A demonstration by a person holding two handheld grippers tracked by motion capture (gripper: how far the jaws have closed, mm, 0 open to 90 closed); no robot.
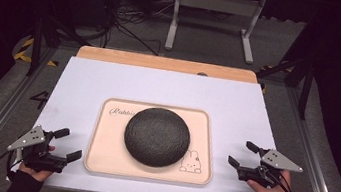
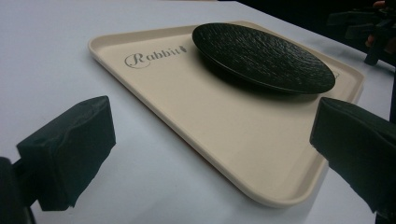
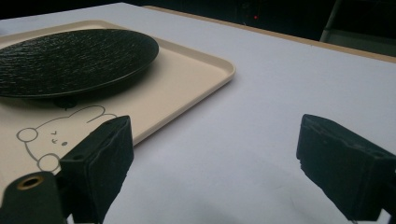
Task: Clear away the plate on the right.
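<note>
A dark, rough-textured round plate [image 1: 157, 135] lies on a beige tray [image 1: 98, 131] printed with "Rabbit" and a bunny drawing, in the middle of the white table. My left gripper [image 1: 71, 143] rests near the tray's front left corner, jaws open and empty. My right gripper [image 1: 240, 153] sits to the right of the tray, also open with nothing between its jaws. In the left gripper view the plate [image 2: 261, 56] and tray [image 2: 196, 116] lie ahead of the open left gripper [image 2: 212, 140]. The right gripper view has the plate [image 3: 70, 56] on the tray [image 3: 187, 79] at the left, beyond the right gripper [image 3: 215, 163].
The white table top [image 1: 169, 88] has bare room around the tray, with a wooden strip [image 1: 163, 63] along its far edge. A metal stand [image 1: 215, 11] and cables are on the floor beyond. The right gripper [image 2: 364, 25] appears far off in the left gripper view.
</note>
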